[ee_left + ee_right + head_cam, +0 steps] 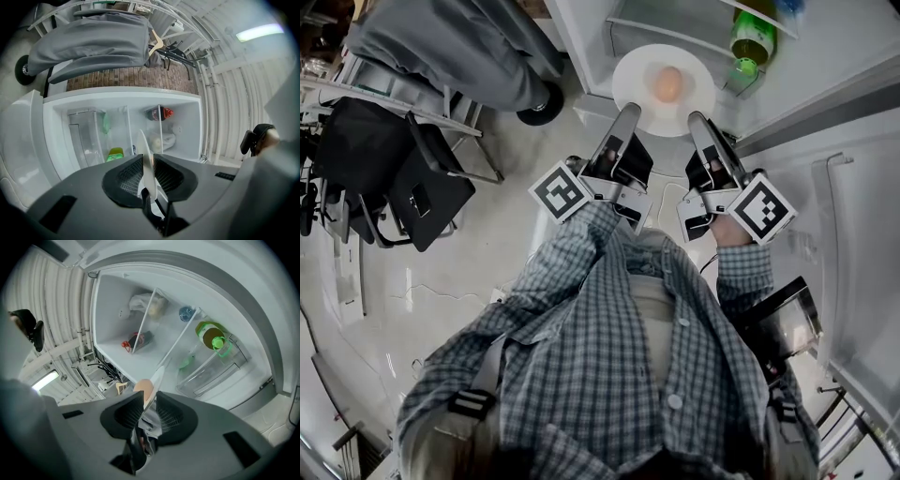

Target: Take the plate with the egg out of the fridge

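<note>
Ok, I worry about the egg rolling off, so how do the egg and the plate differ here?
The egg is tan, the plate white. The egg is small and rounded, the plate wide and flat. The egg lies unheld near the plate's middle; the plate is clamped at its rim by the left claw and the right claw. Both ride on that grip.

Checked shirt (pixel 609 314), grey left gripper (pixel 629 112), marker cube (pixel 561 192)
</note>
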`<state>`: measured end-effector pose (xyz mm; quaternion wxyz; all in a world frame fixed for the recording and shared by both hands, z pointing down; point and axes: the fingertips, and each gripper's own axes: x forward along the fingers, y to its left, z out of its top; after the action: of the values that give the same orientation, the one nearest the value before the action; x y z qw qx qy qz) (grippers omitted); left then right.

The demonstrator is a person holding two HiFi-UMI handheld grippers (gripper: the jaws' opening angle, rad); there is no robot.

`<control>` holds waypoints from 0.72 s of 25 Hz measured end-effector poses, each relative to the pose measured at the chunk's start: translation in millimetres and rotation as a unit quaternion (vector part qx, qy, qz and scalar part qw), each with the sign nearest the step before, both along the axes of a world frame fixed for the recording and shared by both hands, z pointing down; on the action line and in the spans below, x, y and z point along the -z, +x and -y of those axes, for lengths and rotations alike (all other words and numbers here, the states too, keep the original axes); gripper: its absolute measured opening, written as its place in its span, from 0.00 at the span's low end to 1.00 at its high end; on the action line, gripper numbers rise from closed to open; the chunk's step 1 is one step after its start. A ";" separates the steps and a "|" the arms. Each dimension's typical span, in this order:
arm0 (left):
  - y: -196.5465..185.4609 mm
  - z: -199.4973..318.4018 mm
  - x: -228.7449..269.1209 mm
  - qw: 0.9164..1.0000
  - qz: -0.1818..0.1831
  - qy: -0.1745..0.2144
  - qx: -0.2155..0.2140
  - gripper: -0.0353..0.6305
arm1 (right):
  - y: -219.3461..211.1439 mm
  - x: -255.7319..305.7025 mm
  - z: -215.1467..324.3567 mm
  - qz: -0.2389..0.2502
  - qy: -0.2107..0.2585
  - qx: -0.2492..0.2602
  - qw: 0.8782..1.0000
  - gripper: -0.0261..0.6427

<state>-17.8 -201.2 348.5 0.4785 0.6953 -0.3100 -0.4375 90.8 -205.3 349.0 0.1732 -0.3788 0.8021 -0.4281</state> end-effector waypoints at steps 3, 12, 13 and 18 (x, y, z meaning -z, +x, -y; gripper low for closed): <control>-1.6 -3.2 -0.5 1.000 0.004 0.000 0.000 0.17 | -1.2 -1.0 -3.8 0.001 -0.003 -0.003 1.000 0.17; -21.6 -26.2 6.5 1.000 -0.003 -0.001 -0.012 0.17 | -20.6 4.3 -29.3 0.014 -0.016 -0.018 1.000 0.17; -26.5 -30.6 8.5 1.000 -0.003 0.000 -0.014 0.17 | -25.5 6.5 -34.3 0.012 -0.015 -0.019 1.000 0.17; -44.6 -50.5 13.5 1.000 -0.012 0.001 -0.024 0.17 | -43.2 9.7 -57.2 0.010 -0.018 -0.032 0.999 0.17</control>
<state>-62.3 -150.7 334.9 0.4920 0.6977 -0.2867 -0.4347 47.6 -148.1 339.3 0.1880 -0.4029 0.7801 -0.4402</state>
